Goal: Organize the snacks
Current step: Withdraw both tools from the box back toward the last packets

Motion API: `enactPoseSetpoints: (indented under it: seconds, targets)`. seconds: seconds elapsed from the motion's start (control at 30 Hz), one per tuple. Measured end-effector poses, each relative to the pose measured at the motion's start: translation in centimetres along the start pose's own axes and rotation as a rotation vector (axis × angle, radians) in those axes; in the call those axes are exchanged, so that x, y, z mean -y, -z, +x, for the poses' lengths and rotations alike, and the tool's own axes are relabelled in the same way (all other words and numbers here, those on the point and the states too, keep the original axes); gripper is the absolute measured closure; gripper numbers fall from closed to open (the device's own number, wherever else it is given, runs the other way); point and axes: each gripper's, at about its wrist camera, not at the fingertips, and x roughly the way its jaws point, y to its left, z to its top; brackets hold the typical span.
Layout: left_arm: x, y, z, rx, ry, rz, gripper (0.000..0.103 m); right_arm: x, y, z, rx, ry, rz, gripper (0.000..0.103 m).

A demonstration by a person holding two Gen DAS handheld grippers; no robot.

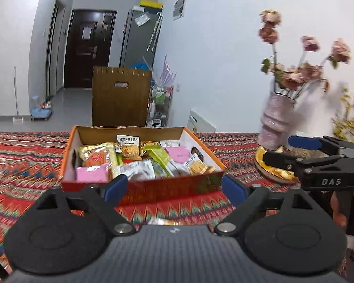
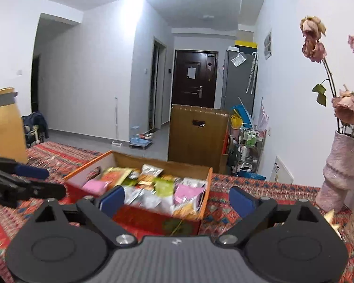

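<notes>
Your left gripper (image 1: 174,189) sits closest to the lens, its blue-padded fingers spread wide with nothing between them, hovering just short of the near wall of the snack box (image 1: 167,189). That orange-rimmed cardboard box rests on the patterned tablecloth (image 1: 30,165), toward the table's far edge, and is filled with wrapped snacks: a pink packet (image 1: 92,173) at its near left corner, a second pink packet (image 1: 178,154) toward the right, a green packet (image 1: 159,156) between them, and an oat-crisp packet (image 1: 129,147) standing near the back wall. Your right gripper (image 2: 177,200) is likewise spread and empty, facing the box's near right corner (image 2: 200,219); from the left wrist view it shows at the right edge, over a yellow plate (image 1: 270,171). Beside that plate, near the table's far right edge, stands a pink vase (image 1: 275,120) of dried roses. At the table's far left stands an orange thermos jug (image 2: 8,127).
</notes>
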Motion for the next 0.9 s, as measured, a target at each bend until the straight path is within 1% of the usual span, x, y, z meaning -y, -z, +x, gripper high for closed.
enactPoseSetpoints:
  seconds: [0.07, 0.13, 0.27, 0.37, 0.47, 0.53, 0.6, 0.7, 0.8, 0.9]
  targets:
    - [0.7, 1.3, -3.1, 0.02, -0.003, 0.018, 0.008, -1.1, 1.0, -2.2, -0.006, -0.006, 0.004, 0.007]
    - [1.2, 2.8, -5.9, 0.042, -0.005, 0.028, 0.006, -2.2, 2.5, -4.5, -0.016, -0.032, 0.012, 0.006]
    - [1.8, 6.0, -11.1, 0.045, -0.015, 0.002, 0.003, -4.3, 5.2, -8.8, -0.029, -0.069, 0.042, 0.002]
    - [2.5, 8.7, -14.2, 0.051, -0.065, -0.019, 0.002, -5.8, 7.4, -11.2, -0.054, -0.07, 0.077, 0.001]
    - [3.2, 11.3, -16.7, 0.034, -0.104, -0.034, 0.002, -7.0, 9.5, -13.2, -0.083, -0.076, 0.104, 0.001]
    - [3.5, 13.1, -17.9, 0.011, -0.12, -0.044, 0.001, -7.7, 11.0, -14.4, -0.105, -0.084, 0.103, 0.001]
    - [3.6, 14.7, -18.6, -0.017, -0.135, -0.058, 0.0, -8.4, 12.7, -15.6, -0.122, -0.072, 0.101, 0.001]
    - [3.6, 16.8, -19.0, -0.076, -0.183, -0.09, 0.0, -9.2, 14.9, -16.7, -0.17, -0.056, 0.118, 0.001]
    - [3.8, 18.3, -19.7, -0.092, -0.18, -0.104, 0.0, -9.9, 16.6, -18.1, -0.199, -0.068, 0.131, 0.001]
    - [4.0, 19.0, -20.0, -0.107, -0.201, -0.103, 0.0, -10.3, 17.8, -19.1, -0.216, -0.072, 0.134, 0.001]
